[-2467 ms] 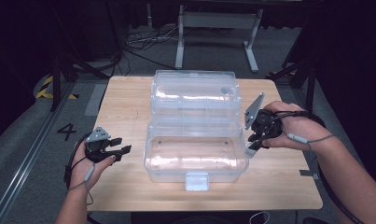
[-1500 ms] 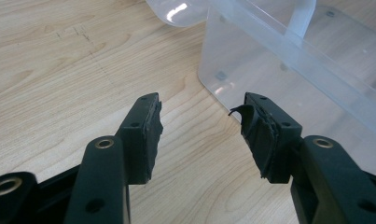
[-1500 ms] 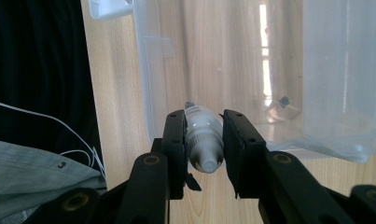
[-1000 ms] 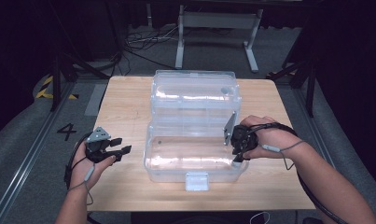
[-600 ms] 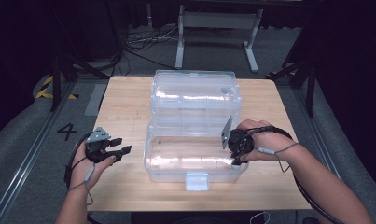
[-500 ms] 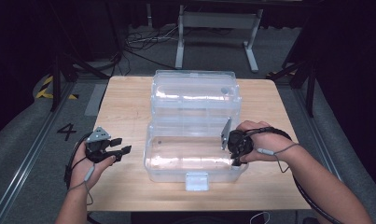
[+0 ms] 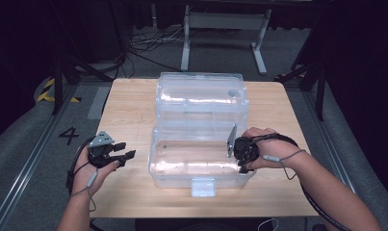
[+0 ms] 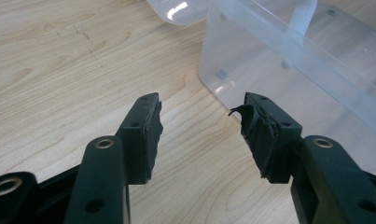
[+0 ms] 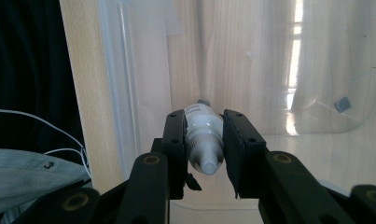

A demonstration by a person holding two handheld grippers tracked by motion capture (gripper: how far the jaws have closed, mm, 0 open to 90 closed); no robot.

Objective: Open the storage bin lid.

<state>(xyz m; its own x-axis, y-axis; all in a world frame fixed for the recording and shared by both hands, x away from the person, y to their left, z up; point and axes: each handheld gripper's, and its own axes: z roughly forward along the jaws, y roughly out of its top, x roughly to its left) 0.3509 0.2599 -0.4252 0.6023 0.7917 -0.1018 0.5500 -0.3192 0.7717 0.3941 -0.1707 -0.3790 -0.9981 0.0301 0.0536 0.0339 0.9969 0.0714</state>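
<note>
Right tongs [image 9: 203, 140] moved in over clear bin [image 7: 201, 166] — clamped on small white bottle [image 9: 203, 135], left tongs [image 8: 202, 126] apart

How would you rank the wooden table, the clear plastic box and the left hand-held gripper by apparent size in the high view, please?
1. wooden table
2. clear plastic box
3. left hand-held gripper
None look alike.

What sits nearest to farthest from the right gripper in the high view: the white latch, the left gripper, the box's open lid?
1. White latch, front edge of the clear box.
2. Open lid, behind the right gripper.
3. Left gripper, far left.
</note>
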